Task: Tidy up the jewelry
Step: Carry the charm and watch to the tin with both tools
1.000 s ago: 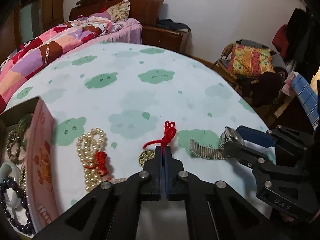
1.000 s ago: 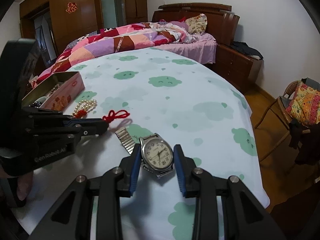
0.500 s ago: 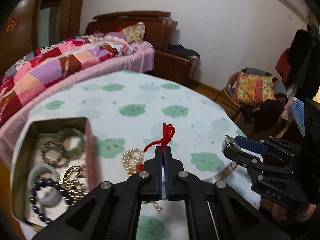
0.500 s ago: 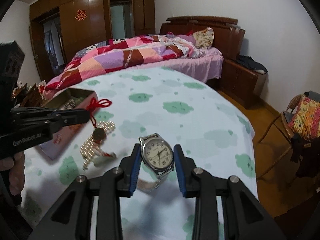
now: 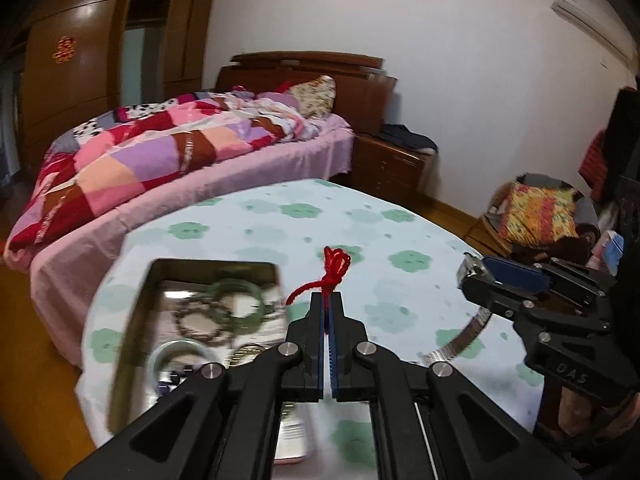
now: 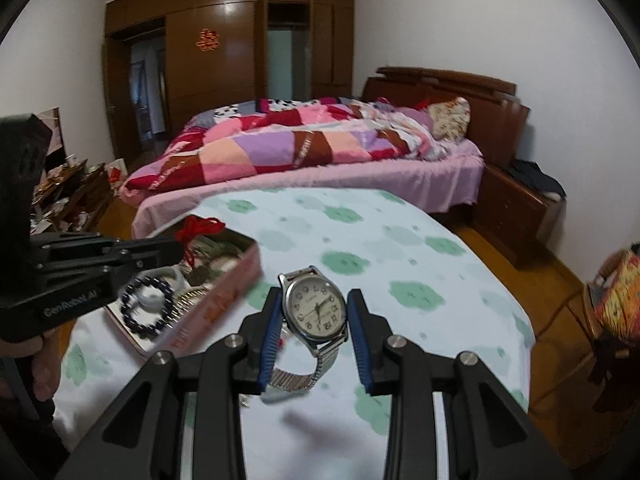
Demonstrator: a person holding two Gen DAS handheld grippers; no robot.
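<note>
While clamping nearly closed on a red cord (image 5: 329, 280), the left gripper (image 5: 328, 308) is hanging over the open jewelry tin (image 6: 224, 300). Right gripper (image 6: 314, 320) is gripping a wristwatch (image 6: 316, 310) by its case, held level above the tablecloth (image 6: 384, 248), band dangling.

The open tin box (image 5: 136, 320) at 9 o'clock of the left gripper (image 5: 329, 312) is crowded with bracelets (image 5: 224, 304), so little free room is inside it. At 12 and 1 o'clock the tablecloth (image 5: 360, 232) is bare and a gripper can pass there. At 3 o'clock the right gripper (image 6: 314, 320) with the watch (image 6: 316, 306) blocks the way.
</note>
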